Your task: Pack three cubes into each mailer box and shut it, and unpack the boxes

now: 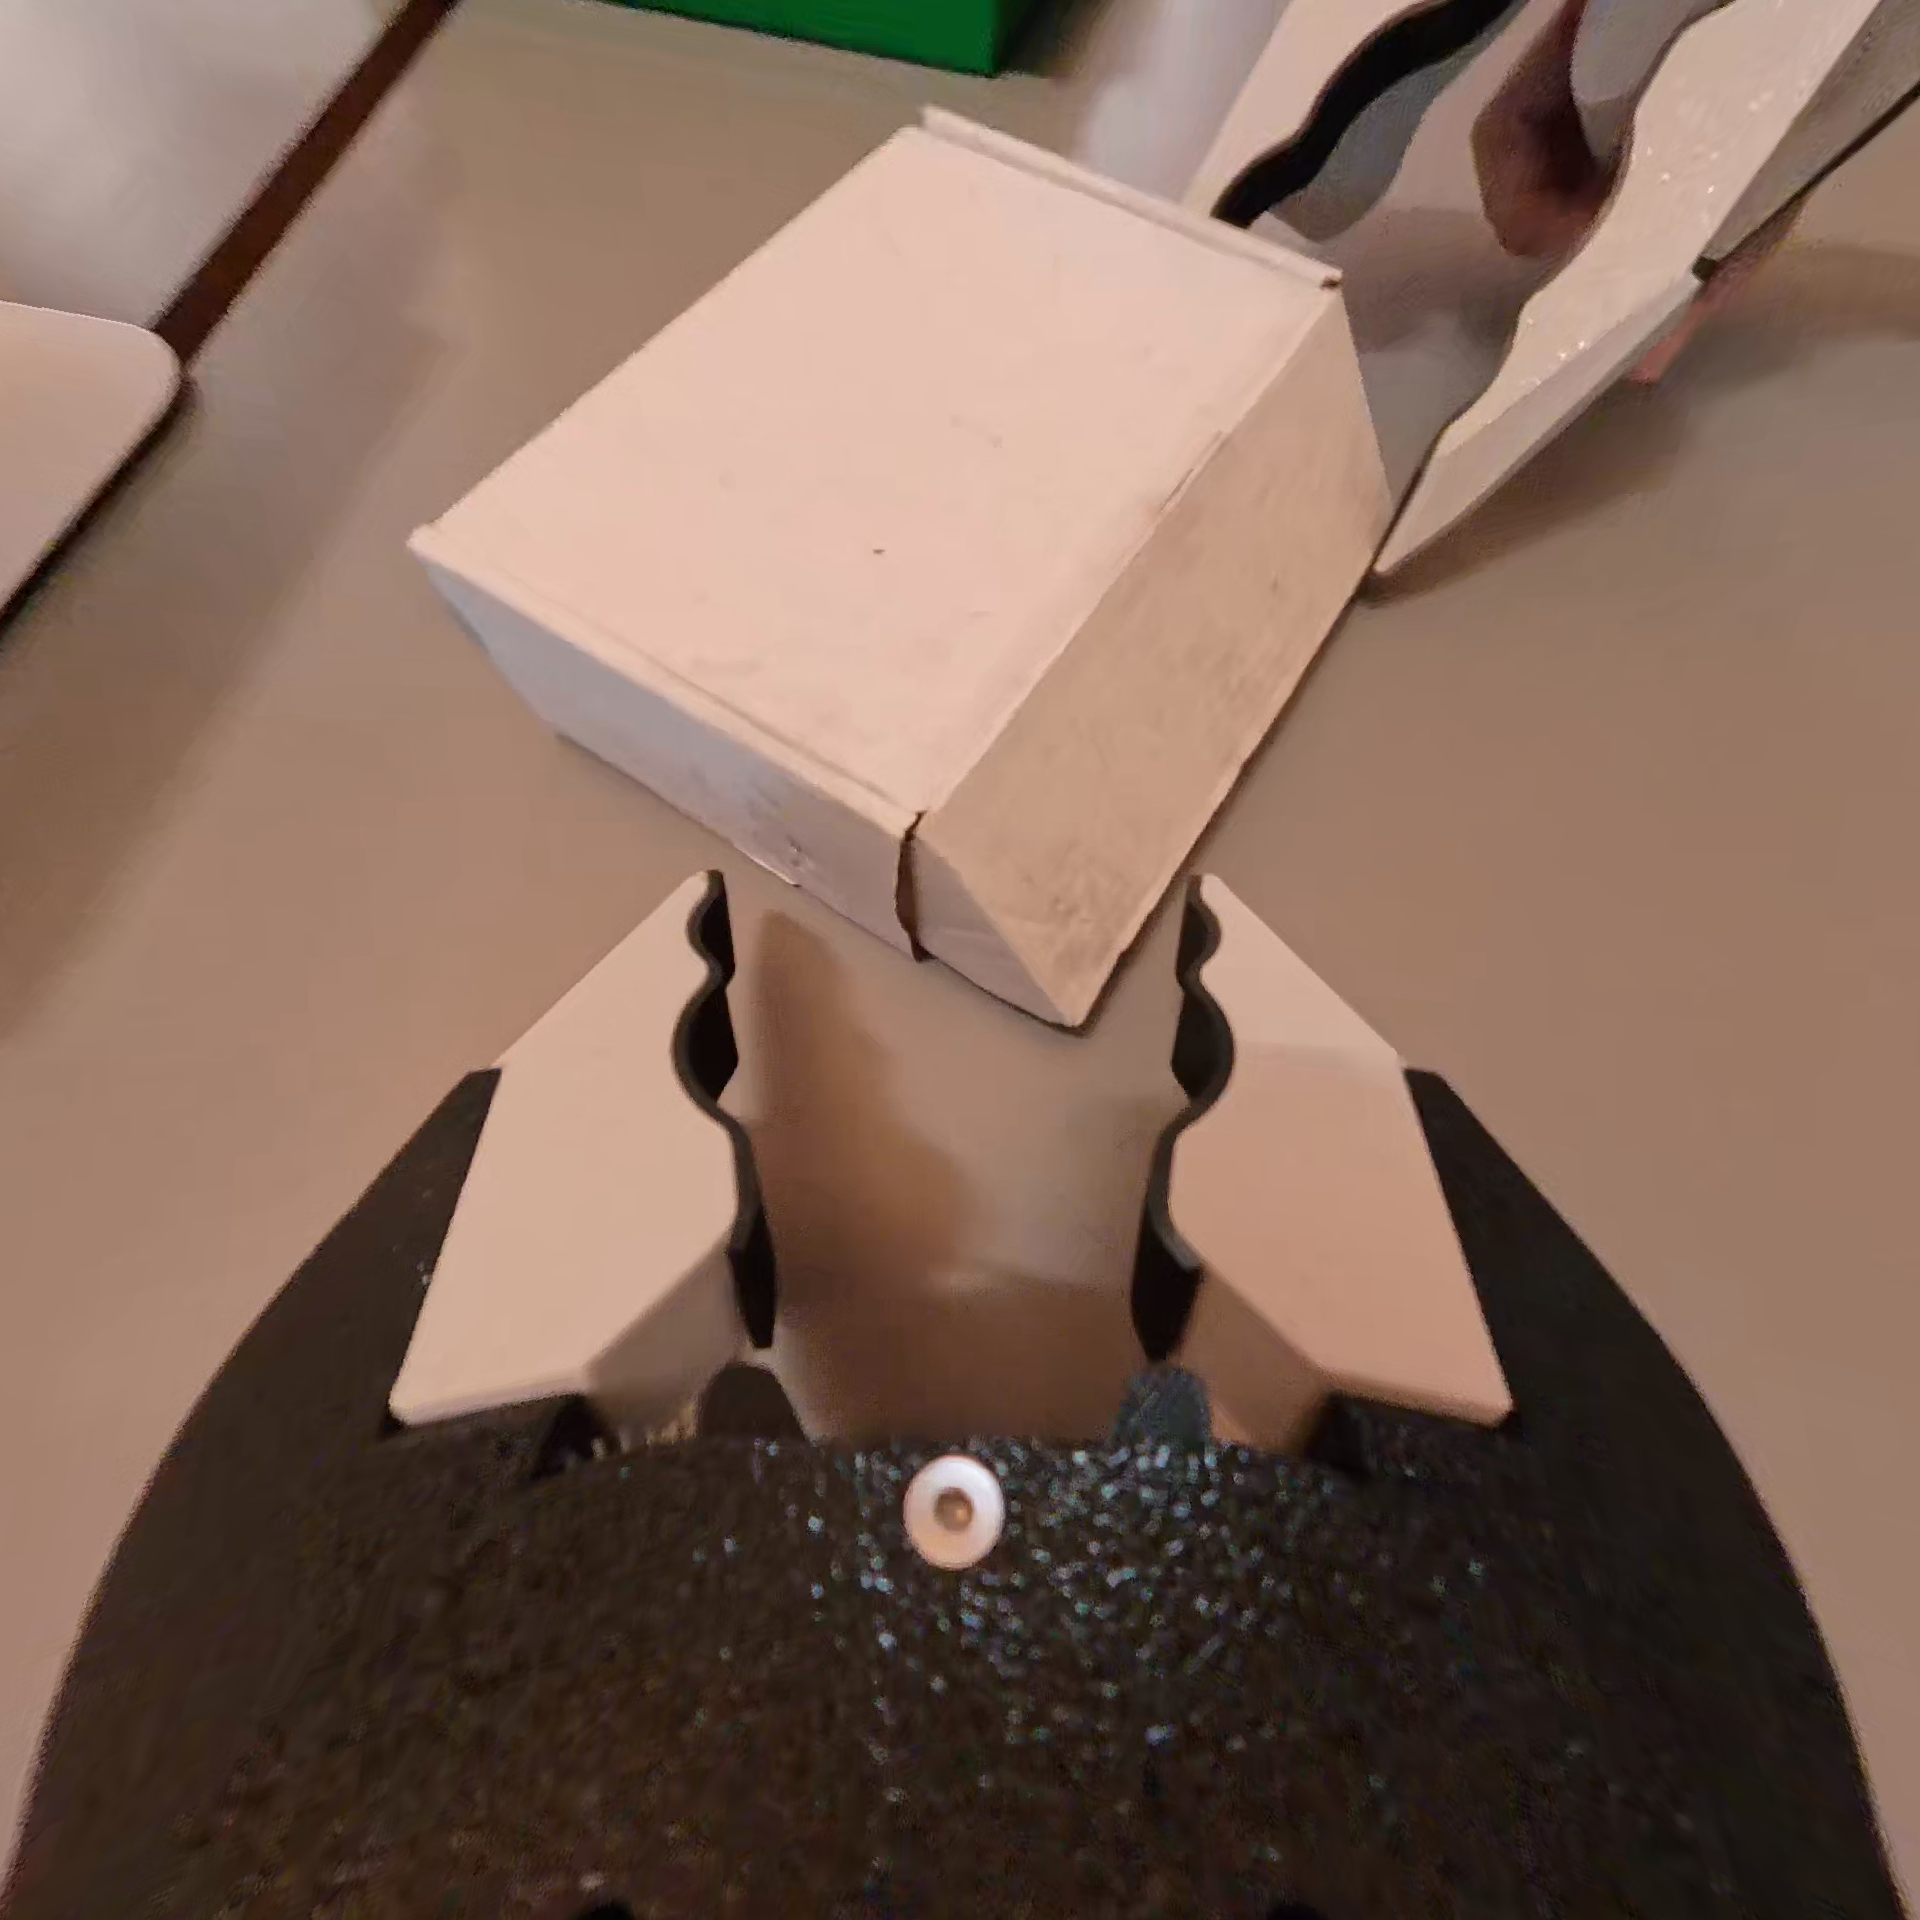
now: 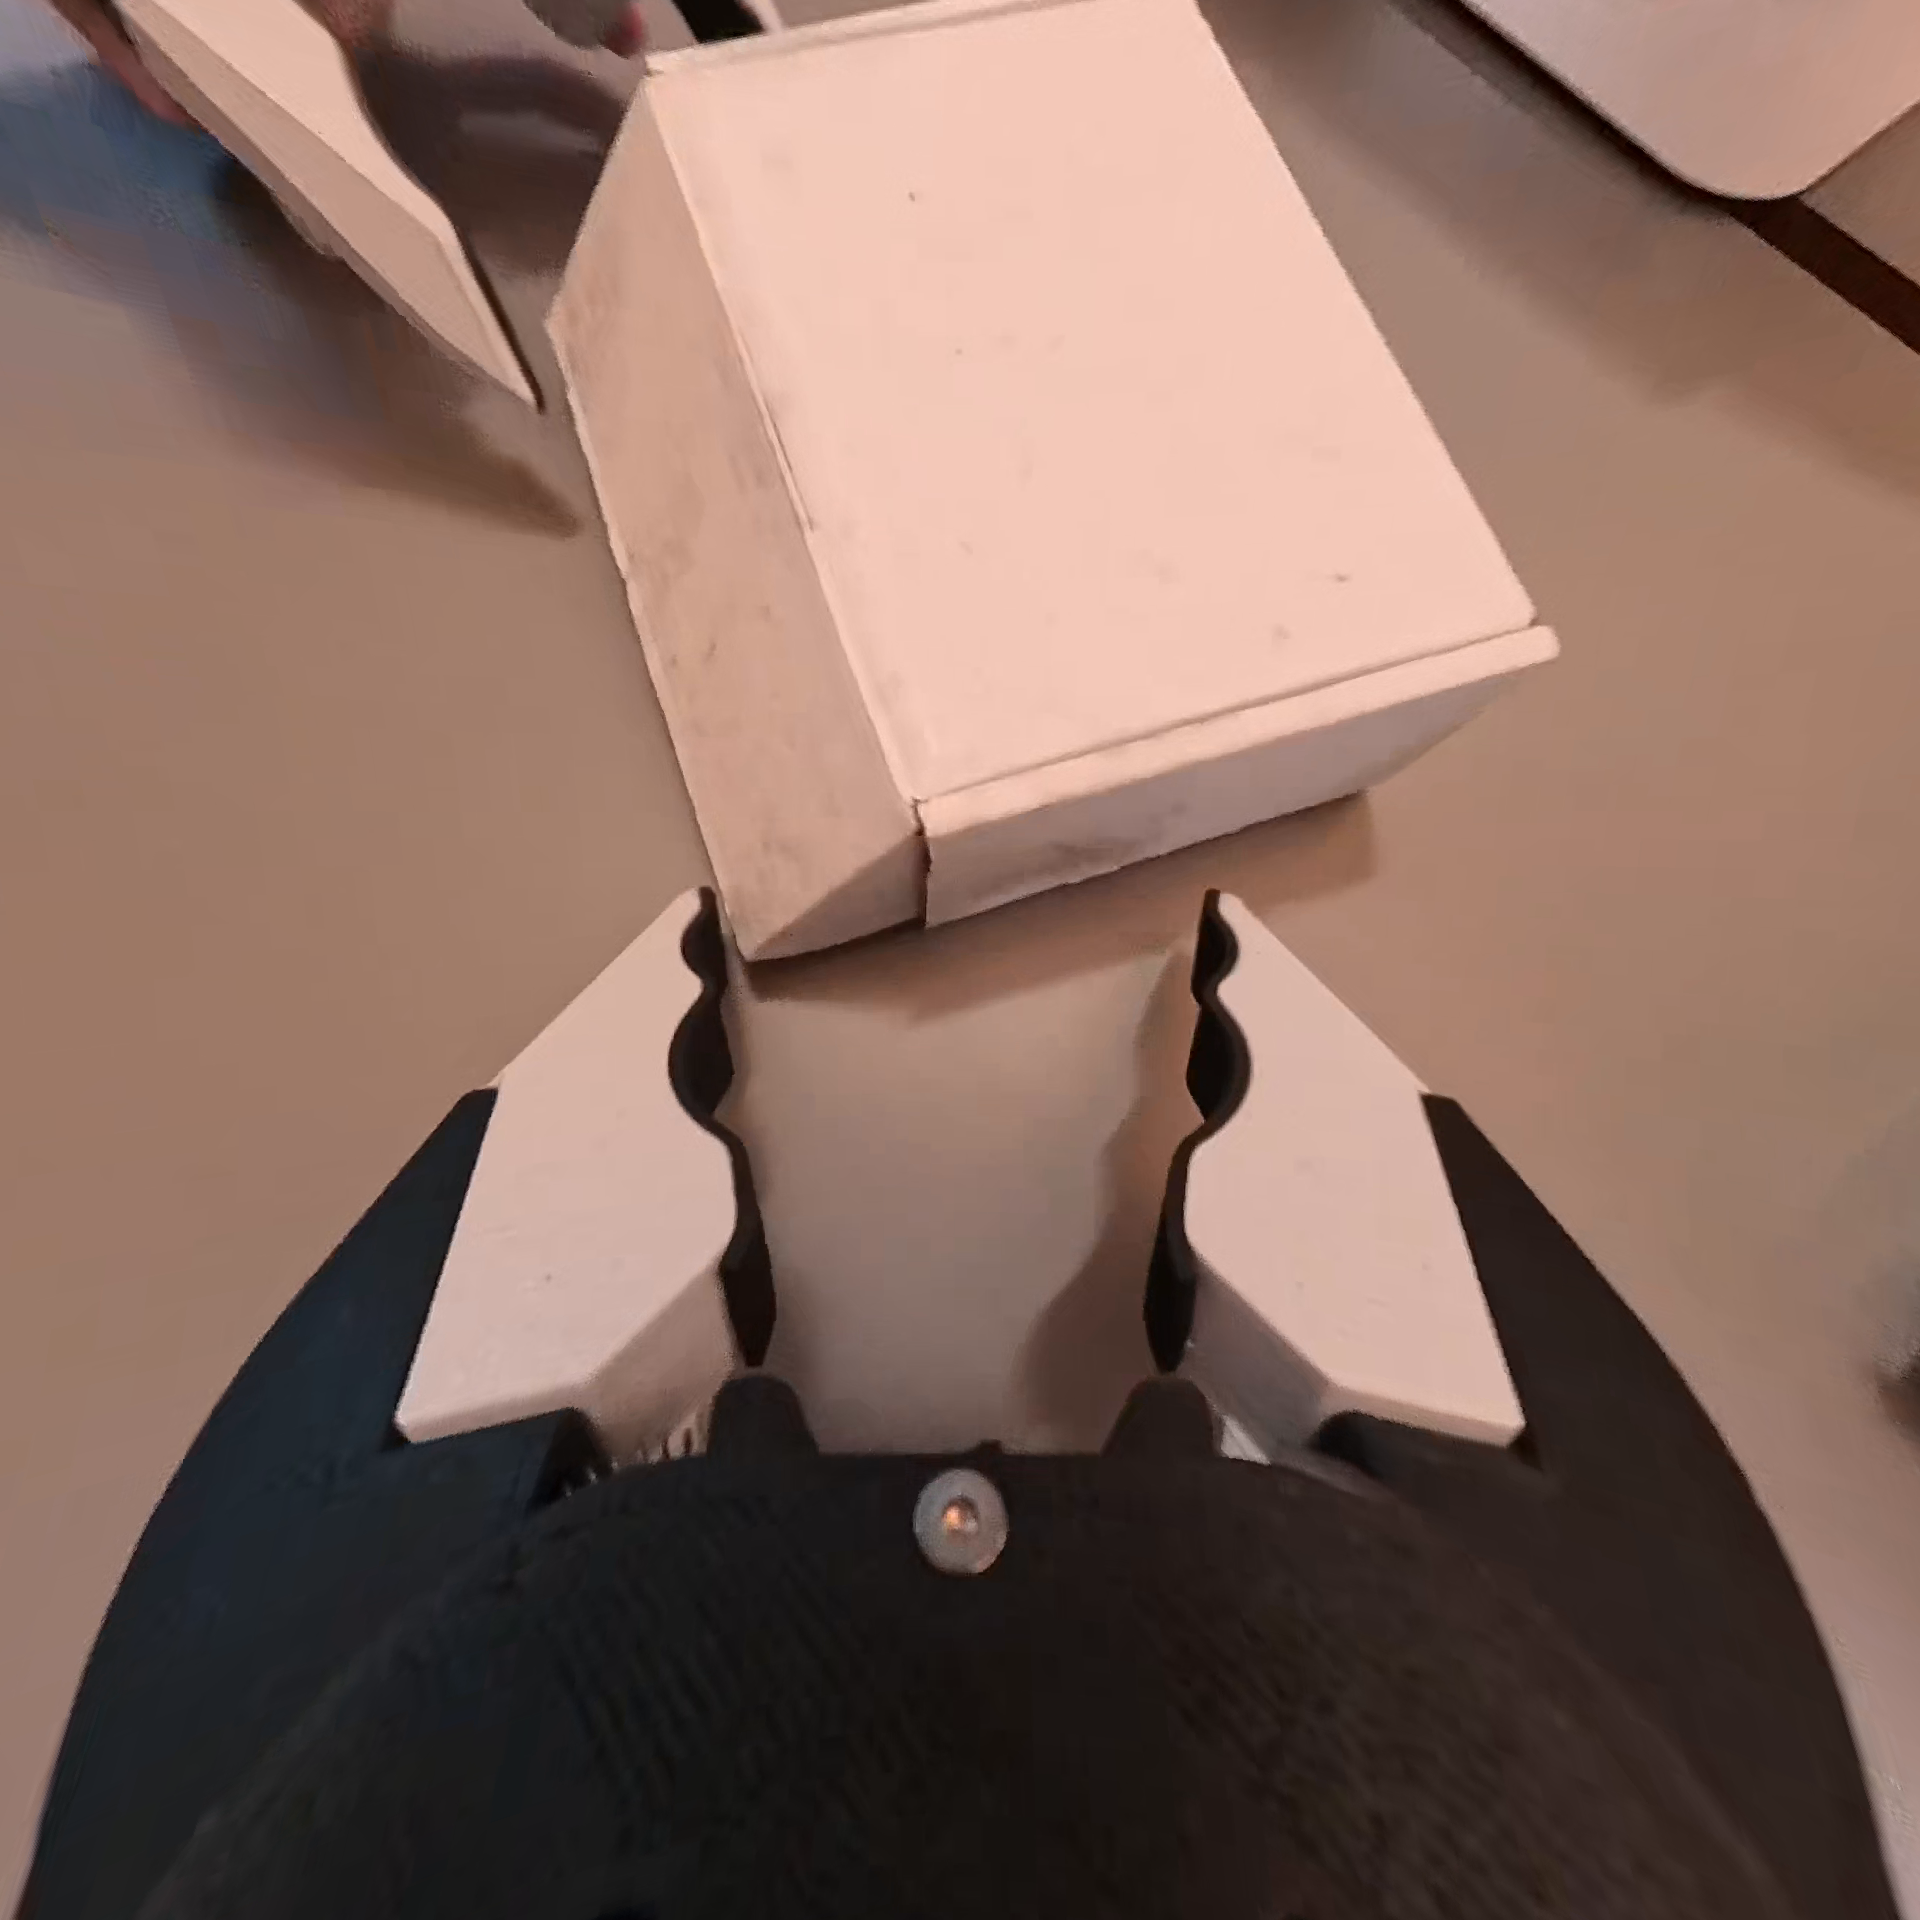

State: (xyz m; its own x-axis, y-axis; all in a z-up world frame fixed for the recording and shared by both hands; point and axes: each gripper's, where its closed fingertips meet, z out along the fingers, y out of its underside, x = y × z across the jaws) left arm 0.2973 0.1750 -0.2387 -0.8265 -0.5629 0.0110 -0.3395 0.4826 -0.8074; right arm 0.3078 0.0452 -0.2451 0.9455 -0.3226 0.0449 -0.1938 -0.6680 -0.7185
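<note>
A white cardboard mailer box (image 1: 914,551) sits shut on the beige table, its near corner pointing at my left gripper (image 1: 956,904), which is open and empty just short of that corner. The same box (image 2: 1049,436) fills the right wrist view. My right gripper (image 2: 956,914) is open and empty just in front of its near corner. The right gripper also shows in the left wrist view (image 1: 1403,343), open, beside the box's far right side. The left gripper shows in the right wrist view (image 2: 416,260) at the box's far left. No cubes are in view.
A green object (image 1: 883,31) lies at the far edge of the table. Pale rounded trays (image 1: 73,426) sit beyond a dark table edge on the left; one also shows in the right wrist view (image 2: 1683,94) at top right.
</note>
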